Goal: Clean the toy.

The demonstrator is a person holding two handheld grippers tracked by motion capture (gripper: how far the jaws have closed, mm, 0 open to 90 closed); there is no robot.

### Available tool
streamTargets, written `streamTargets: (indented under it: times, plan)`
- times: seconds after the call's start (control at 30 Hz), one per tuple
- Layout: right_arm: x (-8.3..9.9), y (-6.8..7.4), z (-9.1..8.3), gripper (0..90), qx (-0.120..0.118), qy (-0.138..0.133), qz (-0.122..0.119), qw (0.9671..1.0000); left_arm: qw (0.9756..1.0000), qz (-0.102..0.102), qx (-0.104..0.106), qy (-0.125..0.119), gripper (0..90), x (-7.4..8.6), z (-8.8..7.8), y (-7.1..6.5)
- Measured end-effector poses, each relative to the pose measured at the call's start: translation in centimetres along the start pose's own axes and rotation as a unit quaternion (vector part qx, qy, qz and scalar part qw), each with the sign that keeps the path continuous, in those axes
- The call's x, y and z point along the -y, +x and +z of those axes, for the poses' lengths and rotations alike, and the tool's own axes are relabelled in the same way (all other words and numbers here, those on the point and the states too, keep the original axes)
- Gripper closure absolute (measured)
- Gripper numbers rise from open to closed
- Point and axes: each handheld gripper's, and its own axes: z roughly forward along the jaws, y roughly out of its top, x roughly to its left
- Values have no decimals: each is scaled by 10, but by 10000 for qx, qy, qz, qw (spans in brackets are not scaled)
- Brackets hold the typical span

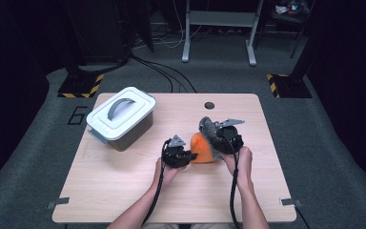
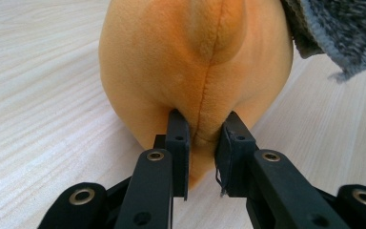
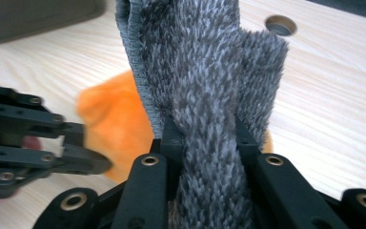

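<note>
An orange plush toy (image 1: 200, 147) lies on the wooden table (image 1: 124, 181) between my two grippers. My left gripper (image 2: 202, 143) is shut on it, pinching a fold of orange fabric (image 2: 190, 71) along the seam. A grey fuzzy cloth (image 3: 205, 95) stands up in my right gripper (image 3: 205, 143), which is shut on it. In the high view the left gripper (image 1: 187, 156) sits at the toy's left and the right gripper (image 1: 219, 143) at its right, with the grey cloth (image 1: 207, 126) rising above the toy. The right gripper view also has the orange toy (image 3: 114, 129) and the left gripper (image 3: 83, 148) at its left.
A grey storage box with a white lid and handle (image 1: 121, 117) stands at the table's back left. A round cable hole (image 1: 209, 105) sits near the far edge. Bare wood stretches in front of the hands and to the right.
</note>
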Motion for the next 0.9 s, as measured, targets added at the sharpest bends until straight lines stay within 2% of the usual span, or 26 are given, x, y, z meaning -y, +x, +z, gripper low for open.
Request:
streamTargets:
  times: [0.23, 0.33, 0.43, 0.6, 0.67, 0.73, 0.83, 0.9]
  plan:
    - [14, -33, 5, 739, 251, 119, 453, 9986, 10000, 12, -7, -1, 767, 1, 0, 1]
    - [22, -46, 12, 739, 256, 208, 682, 9971, 10000, -1, 11, -2, 767, 1, 0, 0]
    - [27, -53, 19, 739, 221, 281, 842, 9958, 10000, 40, 0, 14, 766, 1, 1, 0]
    - [33, -59, 28, 739, 277, 381, 906, 9948, 10000, 30, -4, 10, 766, 1, 1, -1]
    - [36, -63, 32, 740, 319, 494, 933, 9939, 10000, 24, -4, 9, 767, 1, 1, 0]
    - [42, -65, 40, 739, 385, 722, 1017, 9914, 10000, -10, -10, 3, 767, 1, 1, 0]
    - [52, -70, 53, 737, 314, 1010, 1064, 9887, 10000, -15, -14, -4, 766, 2, 0, 1]
    - [57, -71, 54, 737, 249, 1021, 1094, 9884, 10000, -47, 5, 32, 767, 3, -1, 1]
